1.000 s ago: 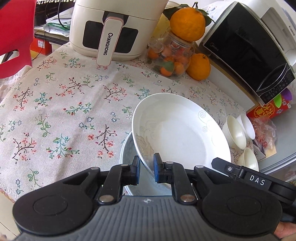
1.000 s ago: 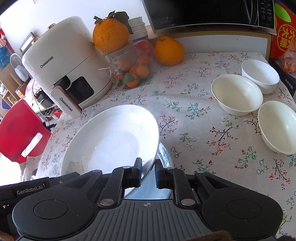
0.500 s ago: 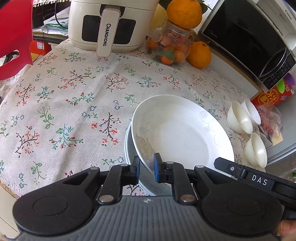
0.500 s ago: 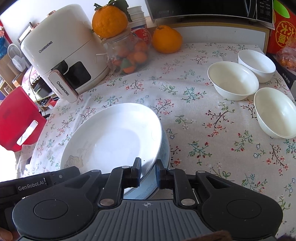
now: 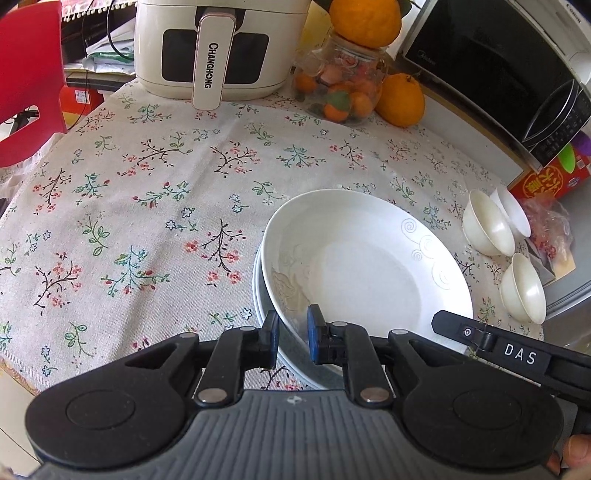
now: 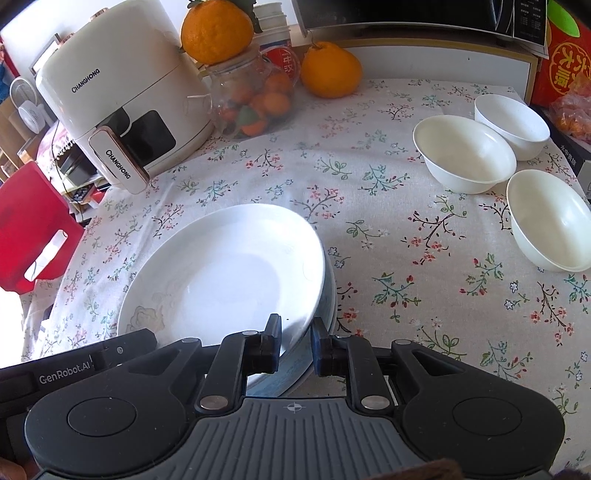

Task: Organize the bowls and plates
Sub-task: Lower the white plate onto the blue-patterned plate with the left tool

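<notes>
We see a wide, shallow white ceramic plate (image 5: 369, 266) held low over a second white plate (image 5: 266, 314) that lies under it on the floral-print tablecloth (image 5: 147, 206). Only a thin crescent of the lower plate's rim shows at the left in the left wrist view, and at the right in the right wrist view (image 6: 328, 291). The upper plate (image 6: 229, 280) sits slightly askew on it, and we cannot tell whether the two are fully nested.

Left gripper (image 5: 292, 334): black fingers with blue pads, jaws close together and clamped on the near rim of the upper plate, one pad outside the rim and one inside. Right gripper (image 6: 295, 338): jaws likewise narrow, gripping the opposite side of the same plate's rim. Each gripper's black body shows at the edge of the other's view.

Three small cream-white bowls (image 6: 463, 153) stand in a cluster on the cloth, well apart from the plates, on the right in both views; they sit close to one another, openings up.

Far side of the table: a cream air fryer (image 5: 218, 48) lettered CHANGHONG, a clear glass jar of small oranges (image 5: 340, 92) with a large orange (image 5: 364, 20) sitting on top, and another large orange (image 5: 400, 99) just beside the jar. A black-fronted microwave (image 5: 498, 77) stands beyond. A red plastic chair (image 5: 26, 81) shows past the table's left edge.
</notes>
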Action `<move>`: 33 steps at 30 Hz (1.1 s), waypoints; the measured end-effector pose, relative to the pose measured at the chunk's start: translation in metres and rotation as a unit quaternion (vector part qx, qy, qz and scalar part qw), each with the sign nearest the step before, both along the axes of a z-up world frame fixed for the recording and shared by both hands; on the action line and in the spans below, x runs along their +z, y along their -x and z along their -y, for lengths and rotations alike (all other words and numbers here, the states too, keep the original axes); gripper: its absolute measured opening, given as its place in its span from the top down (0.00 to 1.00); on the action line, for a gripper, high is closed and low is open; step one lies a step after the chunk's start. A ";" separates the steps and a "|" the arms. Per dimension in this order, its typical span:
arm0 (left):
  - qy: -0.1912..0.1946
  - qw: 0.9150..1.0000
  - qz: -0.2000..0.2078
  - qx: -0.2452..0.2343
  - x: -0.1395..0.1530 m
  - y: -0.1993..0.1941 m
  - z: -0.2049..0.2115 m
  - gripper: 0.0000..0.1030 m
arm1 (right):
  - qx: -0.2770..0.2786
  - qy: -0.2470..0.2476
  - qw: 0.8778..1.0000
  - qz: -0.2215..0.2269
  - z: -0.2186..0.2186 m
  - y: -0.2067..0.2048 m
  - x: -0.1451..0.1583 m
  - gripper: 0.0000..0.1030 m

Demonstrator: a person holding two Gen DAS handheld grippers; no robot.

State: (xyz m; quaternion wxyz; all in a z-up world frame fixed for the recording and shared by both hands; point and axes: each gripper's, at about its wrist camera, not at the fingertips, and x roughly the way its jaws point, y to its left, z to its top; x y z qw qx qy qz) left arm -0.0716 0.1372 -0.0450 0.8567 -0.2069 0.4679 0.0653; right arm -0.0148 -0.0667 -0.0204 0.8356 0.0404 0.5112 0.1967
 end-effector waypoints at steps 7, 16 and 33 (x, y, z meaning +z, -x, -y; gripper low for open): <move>-0.012 1.000 0.002 -0.004 -0.001 -0.001 0.003 0.86 | 0.001 0.010 1.000 0.008 -0.001 0.002 0.001 0.83; -0.031 0.999 0.003 -0.010 -0.001 -0.001 0.009 0.86 | -0.003 0.028 0.999 0.022 -0.004 0.009 0.001 0.83; -0.060 0.998 0.000 -0.020 0.001 0.002 0.015 0.86 | 0.004 0.054 0.998 0.040 -0.010 0.018 -0.002 0.83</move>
